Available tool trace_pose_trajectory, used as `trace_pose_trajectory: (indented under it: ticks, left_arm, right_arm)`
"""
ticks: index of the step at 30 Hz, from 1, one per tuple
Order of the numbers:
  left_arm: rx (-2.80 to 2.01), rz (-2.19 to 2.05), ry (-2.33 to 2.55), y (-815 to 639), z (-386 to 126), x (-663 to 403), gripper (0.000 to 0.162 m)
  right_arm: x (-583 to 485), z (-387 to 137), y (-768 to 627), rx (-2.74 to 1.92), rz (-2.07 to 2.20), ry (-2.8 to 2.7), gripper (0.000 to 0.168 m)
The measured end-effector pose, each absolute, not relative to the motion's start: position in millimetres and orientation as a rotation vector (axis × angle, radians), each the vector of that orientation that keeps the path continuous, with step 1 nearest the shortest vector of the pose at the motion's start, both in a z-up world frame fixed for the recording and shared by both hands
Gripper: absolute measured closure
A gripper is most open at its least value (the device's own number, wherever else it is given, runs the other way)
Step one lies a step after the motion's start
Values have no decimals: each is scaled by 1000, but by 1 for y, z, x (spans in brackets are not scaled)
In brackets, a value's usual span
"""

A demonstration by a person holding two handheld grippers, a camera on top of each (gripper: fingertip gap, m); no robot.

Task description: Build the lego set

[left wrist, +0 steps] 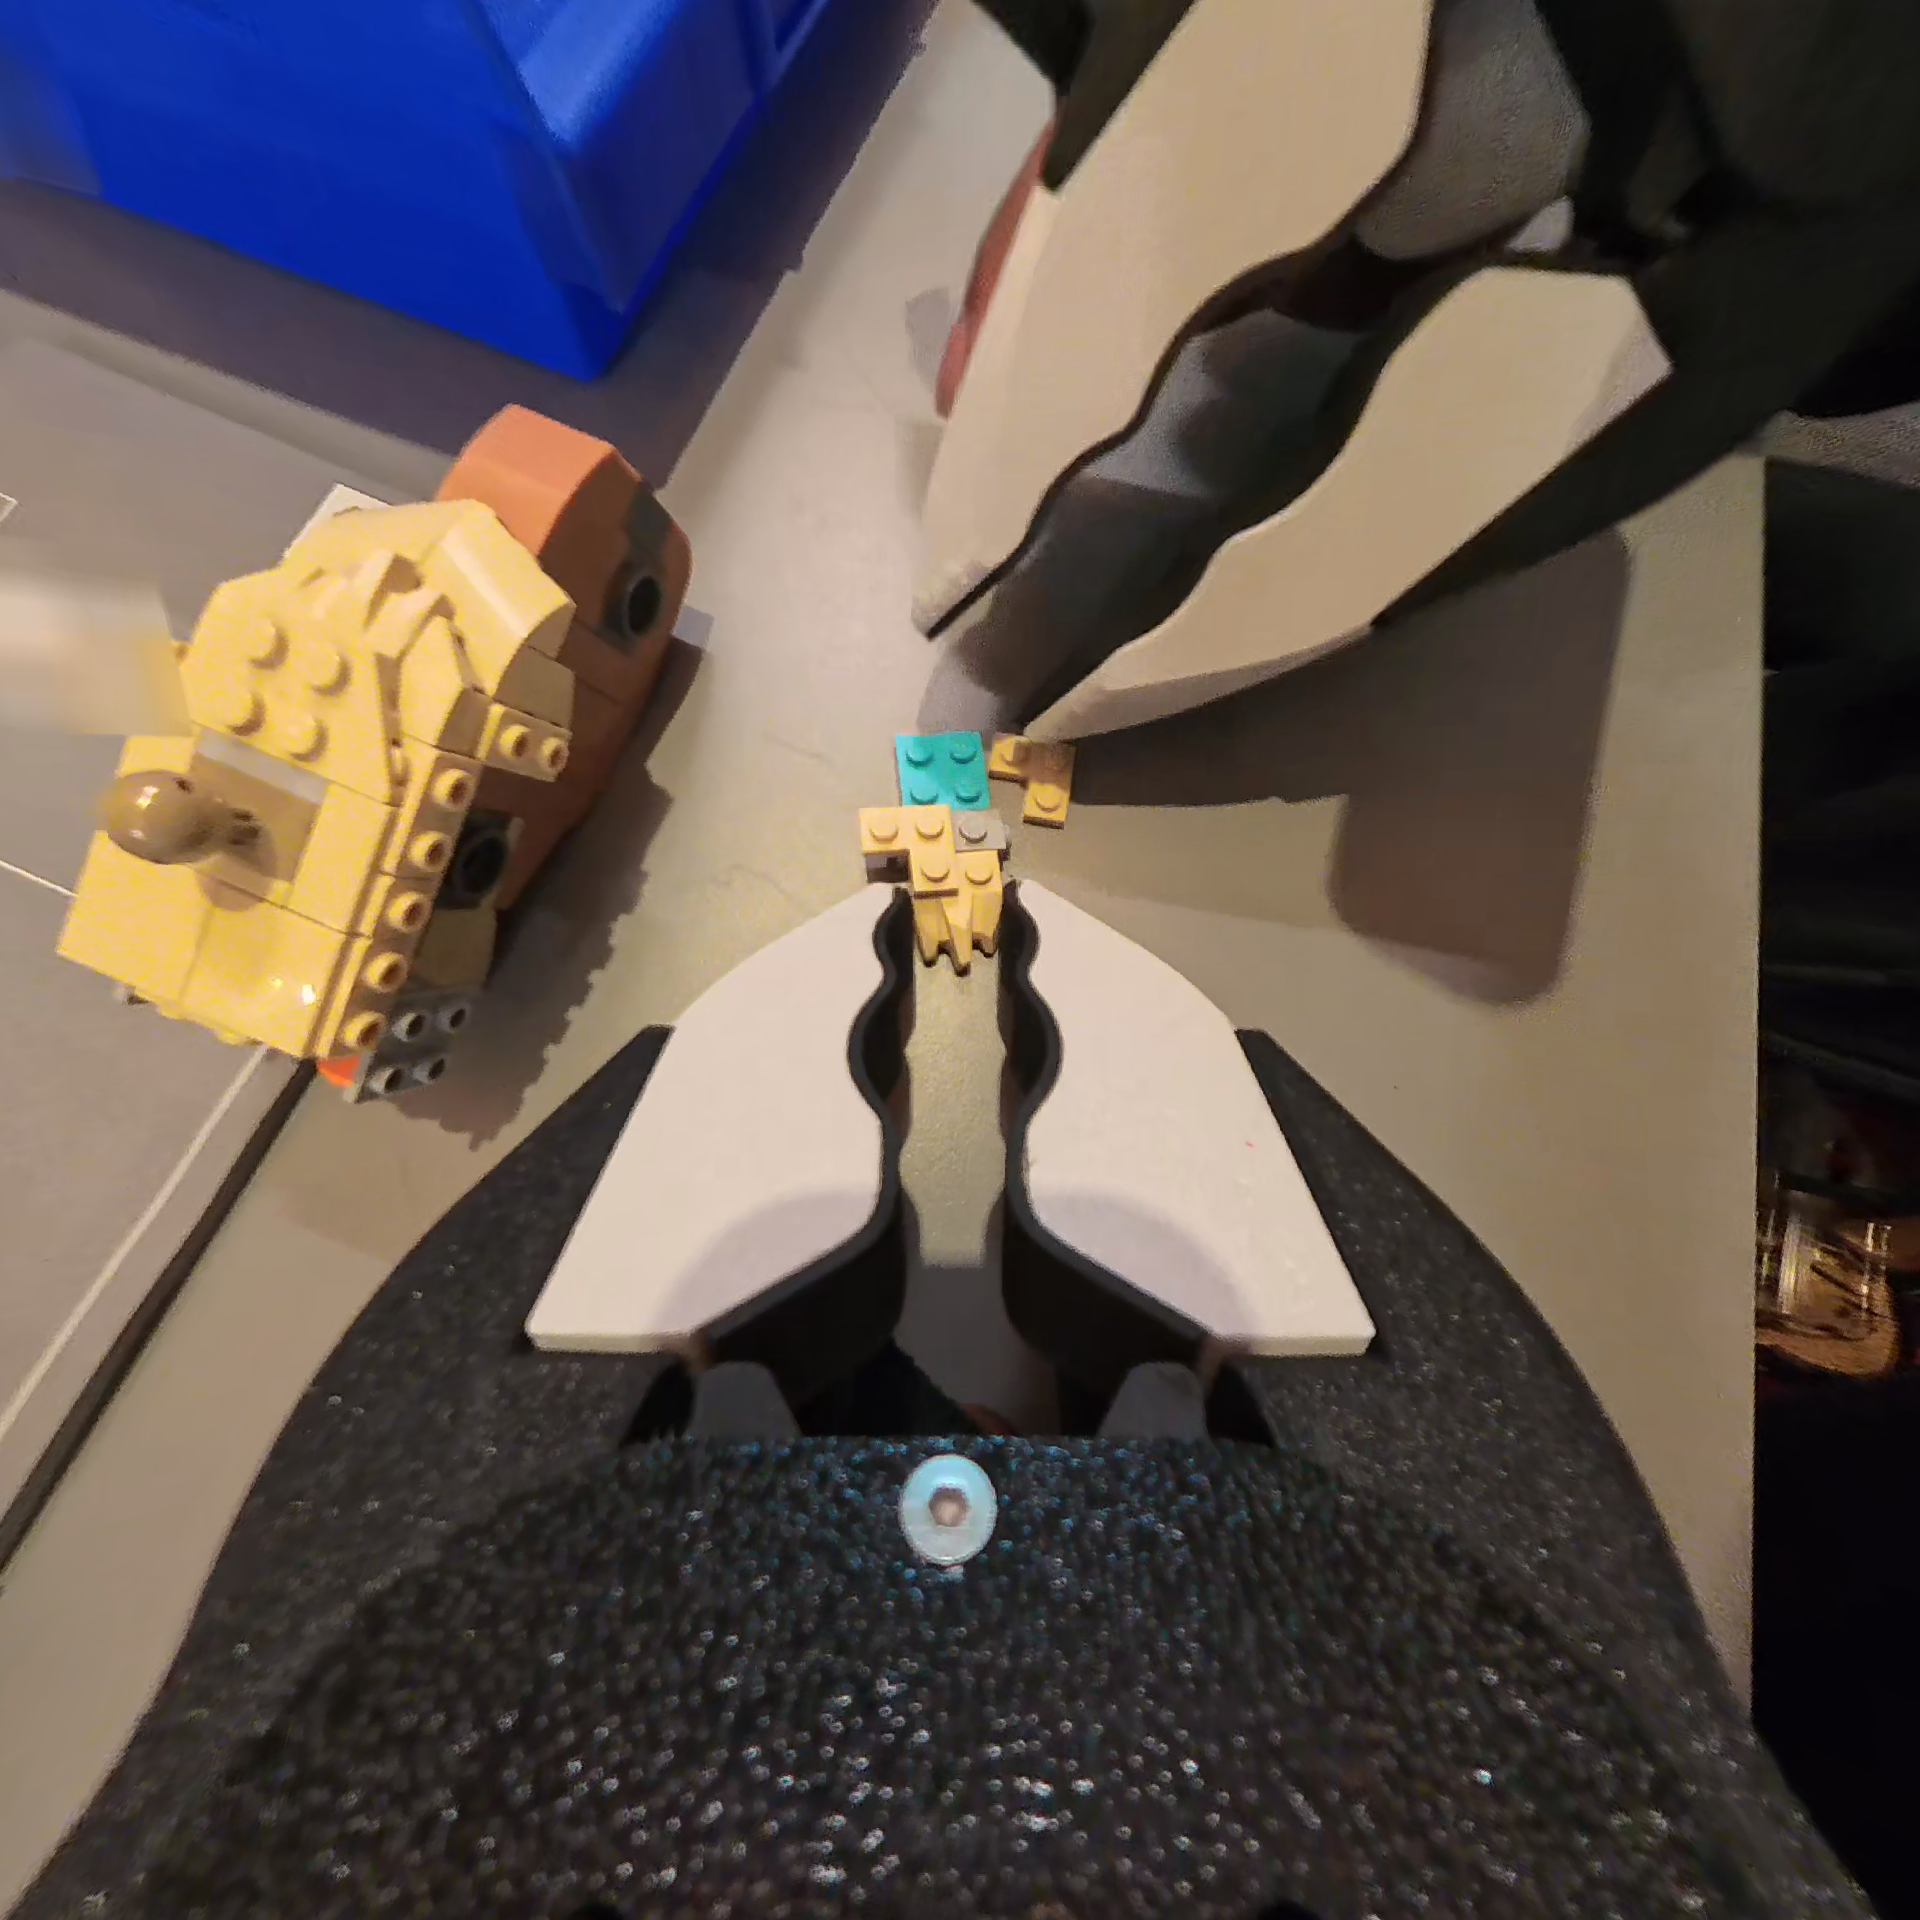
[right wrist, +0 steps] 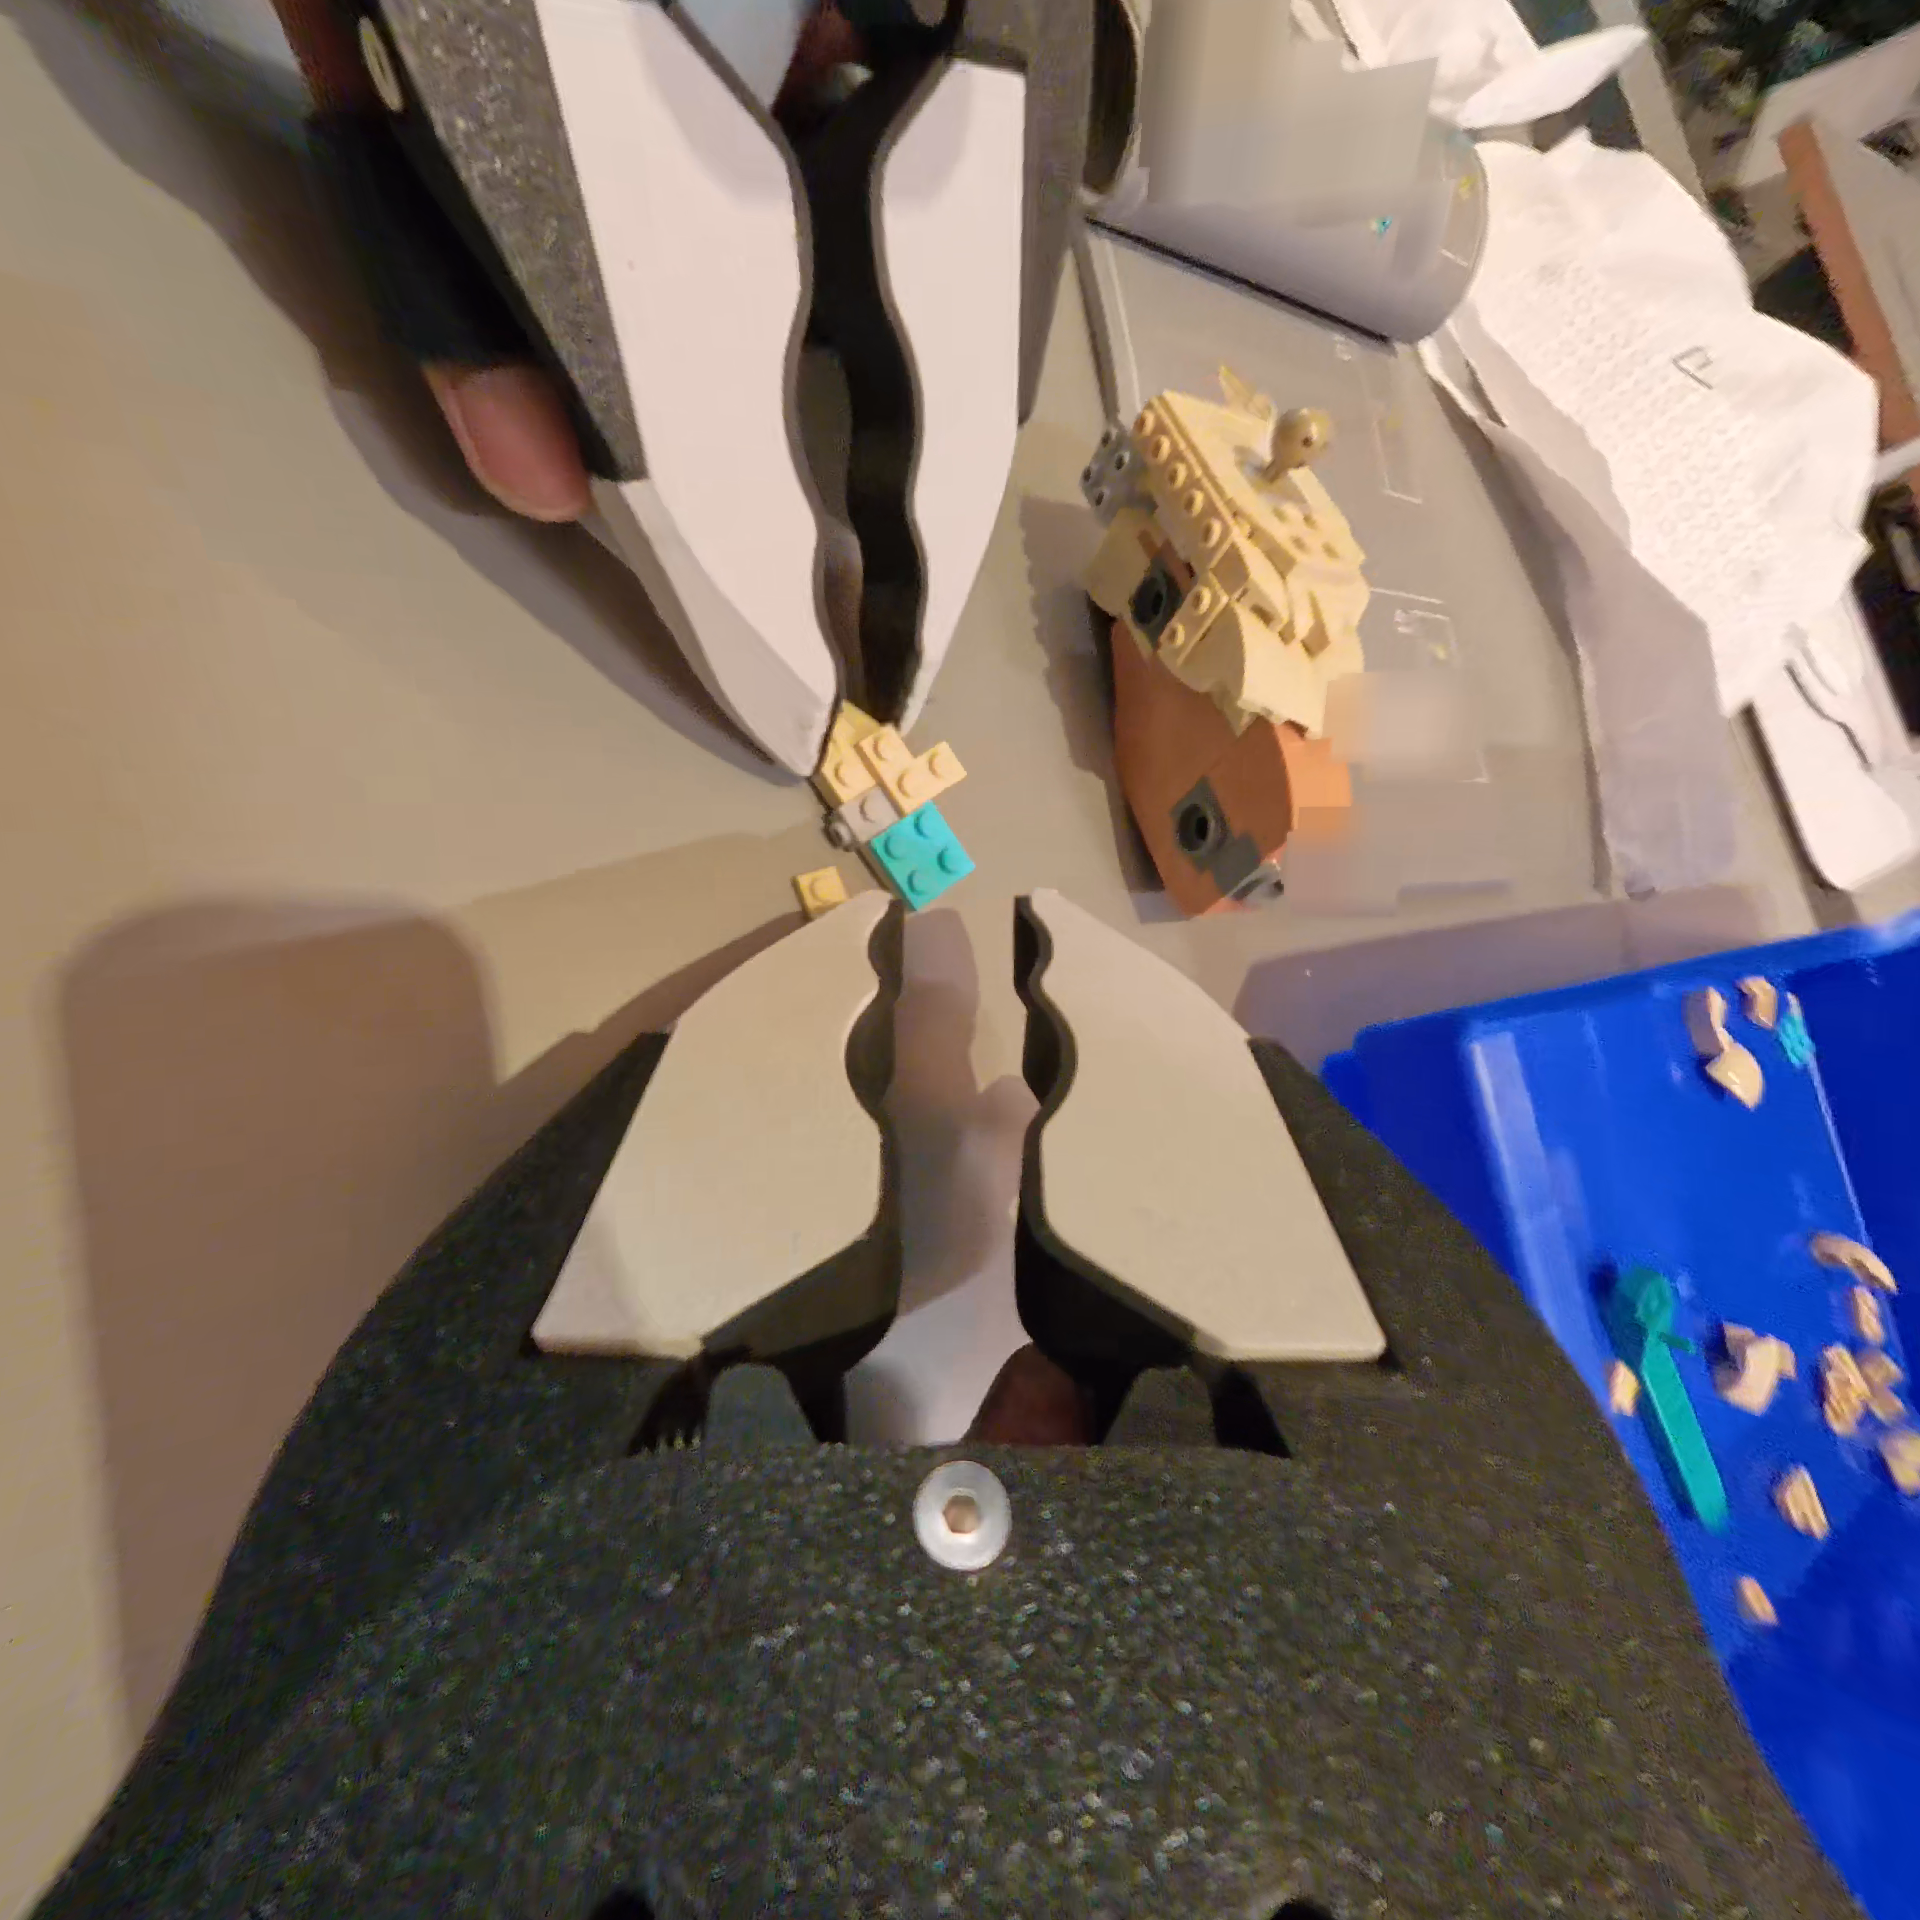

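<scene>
In the left wrist view, the left gripper [left wrist: 951,914] fills the foreground, its two pale fingers closed on the tan end of a small brick assembly [left wrist: 935,847] that rests on the grey table [left wrist: 790,582]. The assembly is made of tan plates with a small grey piece and a teal plate [left wrist: 942,771] at its far end. Just beyond the teal plate lies a loose tan corner plate [left wrist: 1034,777], touching or nearly touching the tip of the right gripper [left wrist: 987,675], which reaches in from the upper right with its fingers apart. To the left sits a larger tan and brown model [left wrist: 353,769] with a ball-ended peg, partly on a grey sheet. Farthest back, at the upper left, stands a blue bin [left wrist: 395,145].

The right wrist view shows the same meeting from the opposite side. The right gripper [right wrist: 954,914] has a clear gap between its fingers and holds nothing; the teal plate [right wrist: 923,852] lies just ahead of its tips, and the tan corner plate [right wrist: 819,890] is partly hidden behind its left finger. Only this view shows a fingertip [right wrist: 514,436] pressed beside the left gripper [right wrist: 868,717], the inside of the blue bin [right wrist: 1621,1195] scattered with loose tan and teal pieces [right wrist: 1756,1361], and crumpled white paper [right wrist: 1662,436] beyond the model [right wrist: 1226,623].
</scene>
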State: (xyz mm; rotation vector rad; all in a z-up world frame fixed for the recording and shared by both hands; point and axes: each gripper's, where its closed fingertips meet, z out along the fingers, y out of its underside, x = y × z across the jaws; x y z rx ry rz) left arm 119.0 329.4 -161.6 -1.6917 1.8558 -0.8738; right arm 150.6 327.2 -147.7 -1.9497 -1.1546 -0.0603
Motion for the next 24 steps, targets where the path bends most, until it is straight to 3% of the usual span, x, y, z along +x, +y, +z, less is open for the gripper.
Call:
trace_pose_trajectory:
  ticks: [20, 24]
  left_arm:
    - [-1644, -882, 1912, 326, -162, 120, 147]
    - [-1652, -870, 1896, 328, -163, 120, 140]
  right_arm:
    - [140, -158, 332, -1871, 296, -1438, 152]
    - [138, -158, 332, -1885, 317, -1411, 153]
